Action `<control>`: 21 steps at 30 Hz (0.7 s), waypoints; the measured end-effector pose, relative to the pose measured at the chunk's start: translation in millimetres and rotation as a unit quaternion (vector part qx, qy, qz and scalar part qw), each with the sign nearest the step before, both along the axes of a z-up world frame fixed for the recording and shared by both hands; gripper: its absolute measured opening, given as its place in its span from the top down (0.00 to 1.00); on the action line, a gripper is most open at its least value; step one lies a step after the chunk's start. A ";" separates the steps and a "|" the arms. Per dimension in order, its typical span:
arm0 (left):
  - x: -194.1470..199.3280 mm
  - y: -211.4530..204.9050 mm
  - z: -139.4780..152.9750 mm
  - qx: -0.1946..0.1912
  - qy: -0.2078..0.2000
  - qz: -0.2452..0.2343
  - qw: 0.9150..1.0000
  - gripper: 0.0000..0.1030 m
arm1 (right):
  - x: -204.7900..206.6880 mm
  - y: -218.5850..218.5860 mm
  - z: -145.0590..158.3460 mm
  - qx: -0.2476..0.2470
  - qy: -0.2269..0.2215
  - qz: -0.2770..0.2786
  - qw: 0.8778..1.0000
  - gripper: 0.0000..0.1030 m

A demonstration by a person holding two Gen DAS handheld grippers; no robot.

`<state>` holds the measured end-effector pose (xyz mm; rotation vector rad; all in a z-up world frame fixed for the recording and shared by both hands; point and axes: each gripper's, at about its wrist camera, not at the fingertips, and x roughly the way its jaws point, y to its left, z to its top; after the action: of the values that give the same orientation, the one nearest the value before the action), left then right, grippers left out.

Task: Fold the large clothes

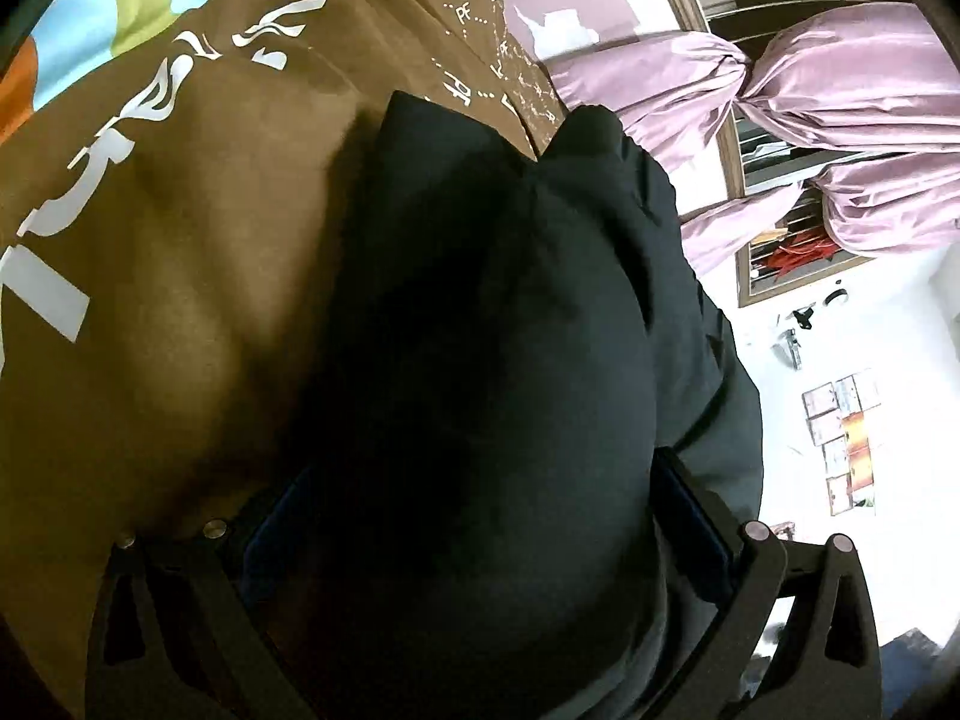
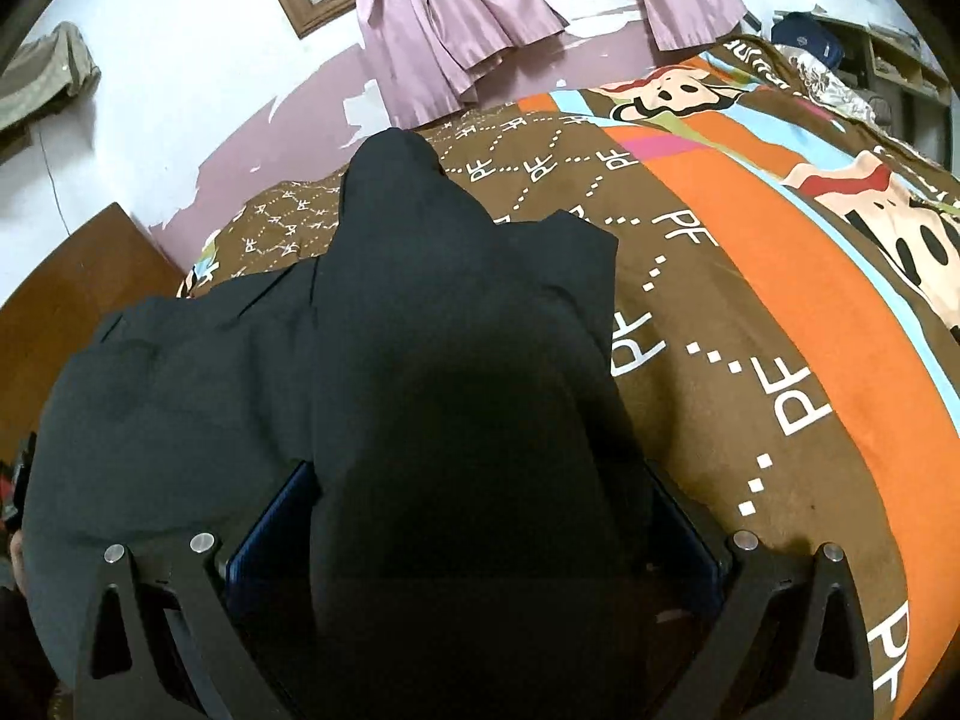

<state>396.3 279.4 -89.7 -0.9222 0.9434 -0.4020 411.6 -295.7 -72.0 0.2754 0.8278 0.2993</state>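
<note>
A large black garment (image 2: 198,396) lies spread on the brown patterned bedspread (image 2: 750,324). One thick fold of it runs away from the camera, between the fingers of my right gripper (image 2: 474,534). The blue pads (image 2: 270,540) stand wide apart on either side of that fold, and the cloth hides the fingertips. In the left wrist view, a rounded bulge of the black garment (image 1: 480,330) fills the gap of my left gripper (image 1: 480,546). Its pads (image 1: 696,516) are also wide apart, with the tips covered. The bedspread (image 1: 180,210) is to the left.
Purple curtains (image 2: 444,18) hang by a wood-framed window (image 1: 738,168) on the white and purple wall behind the bed. A wooden board (image 2: 66,300) stands at the bed's left end. Shelves and a dark bag (image 2: 804,36) are at the far right.
</note>
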 end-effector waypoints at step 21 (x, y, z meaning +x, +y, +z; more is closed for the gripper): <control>-4.2 -8.1 6.4 0.015 -0.007 0.003 1.000 0.01 | -4.3 4.3 -4.2 -0.001 0.007 0.045 0.999 0.01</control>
<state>392.2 271.4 -83.3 -0.8939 0.9309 -0.3894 407.3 -291.5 -76.2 0.2394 0.8562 0.3814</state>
